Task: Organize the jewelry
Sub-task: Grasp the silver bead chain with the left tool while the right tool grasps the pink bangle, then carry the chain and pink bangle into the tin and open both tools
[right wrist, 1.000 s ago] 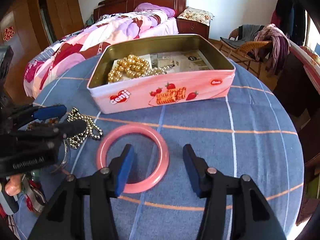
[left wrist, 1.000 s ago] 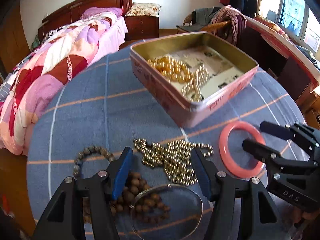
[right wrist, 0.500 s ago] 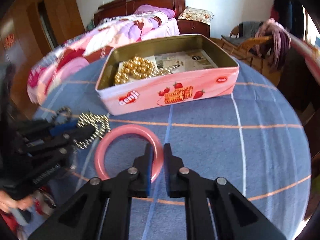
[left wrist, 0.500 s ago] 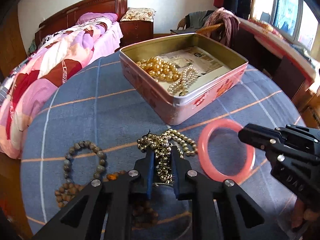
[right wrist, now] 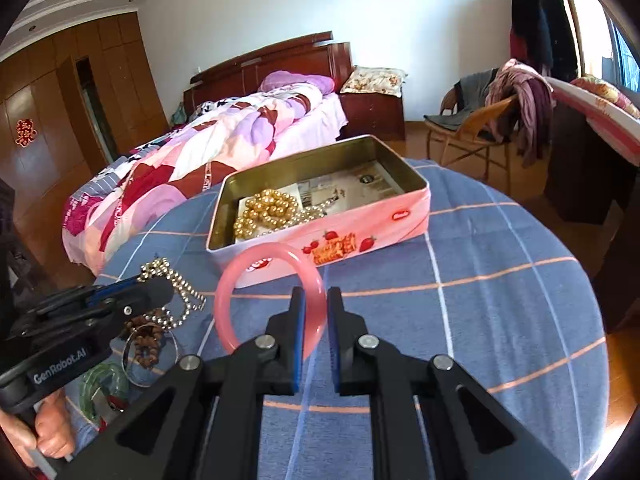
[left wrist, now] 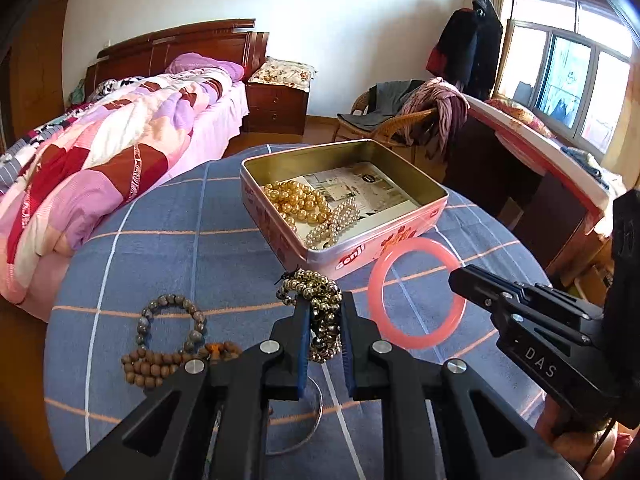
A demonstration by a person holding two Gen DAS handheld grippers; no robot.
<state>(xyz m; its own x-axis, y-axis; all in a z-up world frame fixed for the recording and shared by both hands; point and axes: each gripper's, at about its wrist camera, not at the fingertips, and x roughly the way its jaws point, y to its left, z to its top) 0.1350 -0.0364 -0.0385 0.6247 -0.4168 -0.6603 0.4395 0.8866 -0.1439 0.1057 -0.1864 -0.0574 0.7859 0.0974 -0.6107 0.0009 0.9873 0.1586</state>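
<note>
My left gripper (left wrist: 323, 312) is shut on a gold metal-bead chain (left wrist: 316, 292) and holds it lifted above the blue table; the chain also shows in the right wrist view (right wrist: 176, 292). My right gripper (right wrist: 316, 304) is shut on a pink bangle (right wrist: 240, 280), raised off the table in front of the tin; the bangle also shows in the left wrist view (left wrist: 416, 292). The open pink tin (left wrist: 400, 236) holds gold pearls (left wrist: 300, 200) and a white pearl strand (left wrist: 336, 224).
A grey bead bracelet (left wrist: 168, 316) and brown wooden beads (left wrist: 160, 364) lie at the front left. A thin silver bangle (left wrist: 312, 420) lies under my left gripper. A green bangle (right wrist: 100, 388) lies near the left hand. A bed (left wrist: 100, 152) stands beyond the table.
Both grippers closed, the left on the gold chain and the right on the pink bangle. Both have since lifted their pieces off the table.
</note>
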